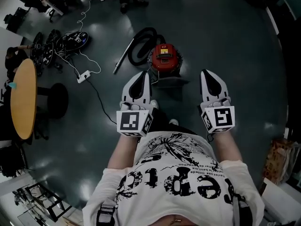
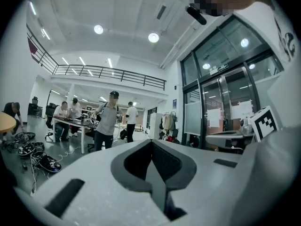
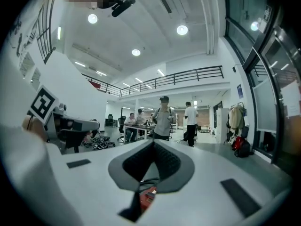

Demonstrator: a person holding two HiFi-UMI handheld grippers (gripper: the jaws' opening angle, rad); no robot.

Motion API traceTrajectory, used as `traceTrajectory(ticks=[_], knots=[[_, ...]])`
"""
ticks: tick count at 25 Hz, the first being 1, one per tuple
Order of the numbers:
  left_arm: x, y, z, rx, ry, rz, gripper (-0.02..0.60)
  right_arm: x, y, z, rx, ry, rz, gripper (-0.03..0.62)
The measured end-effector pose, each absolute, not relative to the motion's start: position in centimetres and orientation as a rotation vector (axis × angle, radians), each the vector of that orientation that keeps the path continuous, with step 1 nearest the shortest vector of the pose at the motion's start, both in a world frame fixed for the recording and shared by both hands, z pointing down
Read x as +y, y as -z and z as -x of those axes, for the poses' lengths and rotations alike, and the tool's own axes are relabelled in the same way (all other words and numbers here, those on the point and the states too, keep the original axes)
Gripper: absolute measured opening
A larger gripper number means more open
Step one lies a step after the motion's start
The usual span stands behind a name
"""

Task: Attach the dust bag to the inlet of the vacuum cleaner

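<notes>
On the dark floor (image 1: 225,41), just beyond the two tools and between them, stands the red vacuum cleaner (image 1: 164,56). Its red lid sits on the drum, so whatever is inside is hidden, and its inlet cannot be made out. The lower body is partly covered by the left tool (image 1: 143,74). A dark grey shape (image 1: 171,82) lies against the near side of the machine, and I cannot tell whether it is the dust bag or part of the housing. The black hose (image 1: 138,44) coils at the far left of the drum, with a pale wand (image 1: 122,59) slanting beside it.

Both tools are held level, side by side and apart. In the left gripper view the left tool (image 2: 151,142) has its jaws closed together with nothing between them. In the right gripper view the right tool (image 3: 153,142) is likewise closed and empty; a sliver of the red vacuum shows through the slot below its jaws. In the head view the right tool (image 1: 205,73) is clear of the machine.

At the left edge a round wooden counter (image 1: 23,98) is cut off. A white power strip (image 1: 83,76) lies near it. At the right edge a brown bag (image 1: 277,159) is cropped, its contents unreadable.
</notes>
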State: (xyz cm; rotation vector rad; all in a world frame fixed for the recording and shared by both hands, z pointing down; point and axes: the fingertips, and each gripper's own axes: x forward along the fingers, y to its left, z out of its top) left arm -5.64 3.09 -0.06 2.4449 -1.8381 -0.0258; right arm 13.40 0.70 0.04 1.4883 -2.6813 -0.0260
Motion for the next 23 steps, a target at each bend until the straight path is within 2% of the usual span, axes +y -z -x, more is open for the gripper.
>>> traceTrajectory(ticks=[23], knots=[[5.9,-1.6,5.0,-1.885,-0.036,-2.404,0.005,5.1,-2.6,-13.0,-2.688,0.031,-1.367,0.002]])
